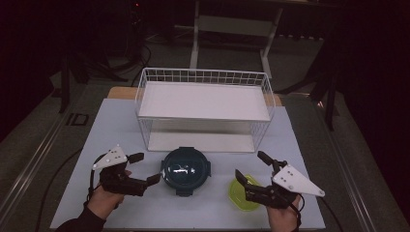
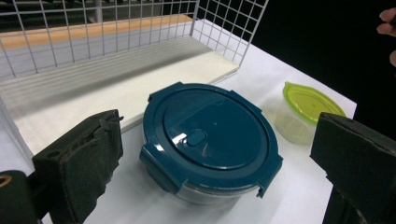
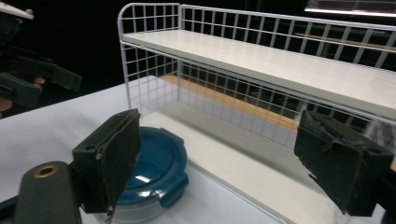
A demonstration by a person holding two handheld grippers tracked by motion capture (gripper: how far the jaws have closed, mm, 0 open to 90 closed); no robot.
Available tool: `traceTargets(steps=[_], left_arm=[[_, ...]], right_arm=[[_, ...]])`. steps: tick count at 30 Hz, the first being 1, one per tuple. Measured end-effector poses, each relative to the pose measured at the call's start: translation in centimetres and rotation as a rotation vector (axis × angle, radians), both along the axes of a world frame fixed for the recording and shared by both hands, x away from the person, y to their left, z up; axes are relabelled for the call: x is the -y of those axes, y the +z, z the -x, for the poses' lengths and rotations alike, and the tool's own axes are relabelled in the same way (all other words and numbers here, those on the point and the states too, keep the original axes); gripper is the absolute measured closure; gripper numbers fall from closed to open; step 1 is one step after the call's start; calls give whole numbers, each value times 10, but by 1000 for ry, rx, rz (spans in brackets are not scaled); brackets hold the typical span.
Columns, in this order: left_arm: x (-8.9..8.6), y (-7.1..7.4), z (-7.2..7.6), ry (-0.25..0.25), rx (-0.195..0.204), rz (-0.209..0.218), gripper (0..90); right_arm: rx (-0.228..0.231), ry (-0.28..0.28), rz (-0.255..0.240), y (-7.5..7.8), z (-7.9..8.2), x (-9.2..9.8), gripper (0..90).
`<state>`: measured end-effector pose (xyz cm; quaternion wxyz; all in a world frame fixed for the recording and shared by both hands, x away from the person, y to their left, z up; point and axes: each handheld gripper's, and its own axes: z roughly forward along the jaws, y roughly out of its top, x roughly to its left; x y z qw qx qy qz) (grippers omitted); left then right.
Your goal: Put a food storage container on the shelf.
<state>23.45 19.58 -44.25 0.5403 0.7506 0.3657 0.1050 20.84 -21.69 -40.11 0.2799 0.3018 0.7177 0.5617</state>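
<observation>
The round blue-lidded container is sitting upright on the table, lid facing up, just before the wire shelf. The left gripper and right gripper are flanking it, jaws spread apart, gripping nothing.

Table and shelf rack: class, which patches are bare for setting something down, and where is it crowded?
Free: both boards of the wire rack, and the table left of it. Crowded: the front strip, where the blue-lidded container and green-lidded container sit between the two hand-held grippers.

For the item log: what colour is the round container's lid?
Dark teal lid, clearest in the left gripper view.
</observation>
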Motion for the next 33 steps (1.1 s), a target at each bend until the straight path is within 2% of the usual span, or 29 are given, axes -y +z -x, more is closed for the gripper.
traceTargets(steps=[3,5,8,10,13,15,16,19,21,22,24,26,27,29,31,33], left_arm=[[2,1,-4,5,4,-10,17],[3,1,-6,6,1,-11,17],[4,0,-10,14,-1,-10,17],[4,-1,-12,16,-3,-14,17],[3,-6,-19,26,-27,-11,17],[3,-8,-23,36,-39,-16,17],[3,-8,-23,36,-39,-16,17],[2,-13,-31,38,-83,-19,17],[2,-17,-35,52,-101,-31,17],[2,-17,-35,52,-101,-31,17],[1,-21,-40,61,-131,-34,17],[2,-25,-43,66,-158,-25,18],[2,-27,-45,66,-176,-26,18],[3,-31,-47,65,-207,-19,17],[3,-35,-50,71,-252,4,18],[1,-39,-52,70,-291,29,17]], right_arm=[[-50,30,32,2,-12,-9,151],[-96,48,62,0,-20,-17,196],[-164,114,68,-4,-31,-27,203],[-177,123,81,-5,-34,-31,200],[-201,151,104,-11,-48,-44,176],[-235,176,85,-13,-55,-48,176],[-235,176,85,-13,-55,-48,176],[-308,161,95,-16,-69,-53,175],[-374,146,110,-19,-77,-55,138],[-374,146,110,-19,-77,-55,138],[-430,147,117,-24,-85,-58,109],[-510,100,104,-32,-95,-61,108],[-510,100,104,-32,-95,-61,108],[-551,90,100,-37,-100,-62,109],[-647,95,53,-43,-106,-61,138],[-703,97,39,-48,-110,-61,143]])
